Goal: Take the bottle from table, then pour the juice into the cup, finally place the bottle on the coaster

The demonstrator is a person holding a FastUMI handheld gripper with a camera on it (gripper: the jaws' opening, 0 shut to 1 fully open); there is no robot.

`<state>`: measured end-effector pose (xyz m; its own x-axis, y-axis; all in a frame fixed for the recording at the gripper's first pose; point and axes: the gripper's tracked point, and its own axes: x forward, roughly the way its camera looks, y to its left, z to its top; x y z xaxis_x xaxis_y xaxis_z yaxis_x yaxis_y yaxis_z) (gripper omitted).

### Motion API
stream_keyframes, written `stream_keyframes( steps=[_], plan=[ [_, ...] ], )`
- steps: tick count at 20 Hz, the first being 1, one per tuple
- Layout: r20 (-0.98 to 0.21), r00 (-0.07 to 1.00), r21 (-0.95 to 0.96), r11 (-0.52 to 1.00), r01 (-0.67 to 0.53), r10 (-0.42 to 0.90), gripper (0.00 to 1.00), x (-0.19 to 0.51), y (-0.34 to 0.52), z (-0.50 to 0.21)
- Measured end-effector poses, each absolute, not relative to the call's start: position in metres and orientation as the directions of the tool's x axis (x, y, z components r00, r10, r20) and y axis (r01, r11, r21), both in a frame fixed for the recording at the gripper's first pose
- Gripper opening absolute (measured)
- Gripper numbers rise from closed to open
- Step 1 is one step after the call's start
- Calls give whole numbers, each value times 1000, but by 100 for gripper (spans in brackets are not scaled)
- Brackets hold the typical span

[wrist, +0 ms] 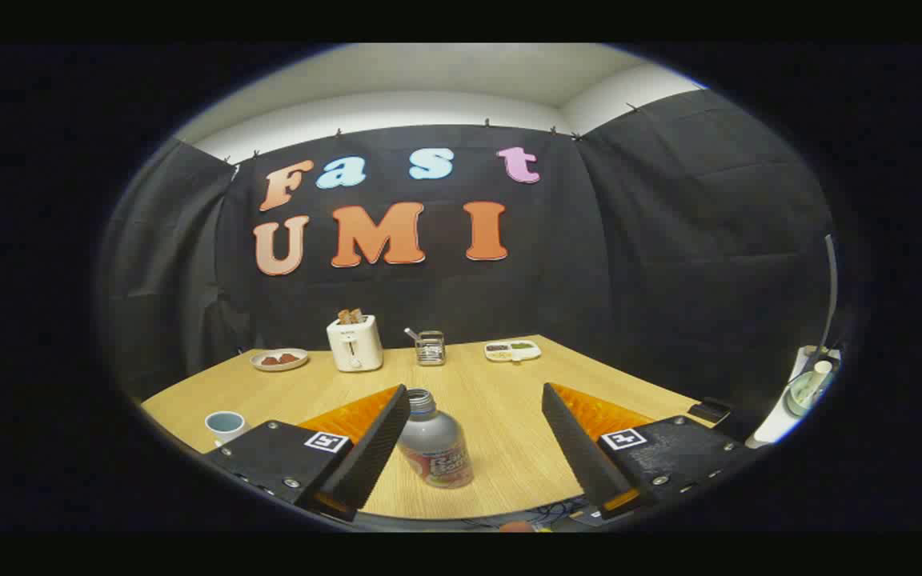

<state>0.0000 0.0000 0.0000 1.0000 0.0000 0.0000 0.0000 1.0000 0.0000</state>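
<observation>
Soft, even light falls from above; the table (501, 400) glows warm while the cloth walls stay dark. Shadows are faint. The fisheye bends straight lines and dims the rim. The bottle (434, 450), between the spread-apart fingers of the gripper (475, 396), looks slightly soft.

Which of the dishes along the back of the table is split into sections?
The white tray, beyond the fingers beside the wire holder; the round plate left of the toaster is undivided.
</observation>
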Motion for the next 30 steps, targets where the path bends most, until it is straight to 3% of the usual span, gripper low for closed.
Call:
stream_keyframes(
  steps=[16,30],
  plan=[
    [-30,1000,-49,999,-3,1,99,-14,4,-14],
    [-38,996,-68,994,-82,79,99,-29,3,-33]
  ],
)
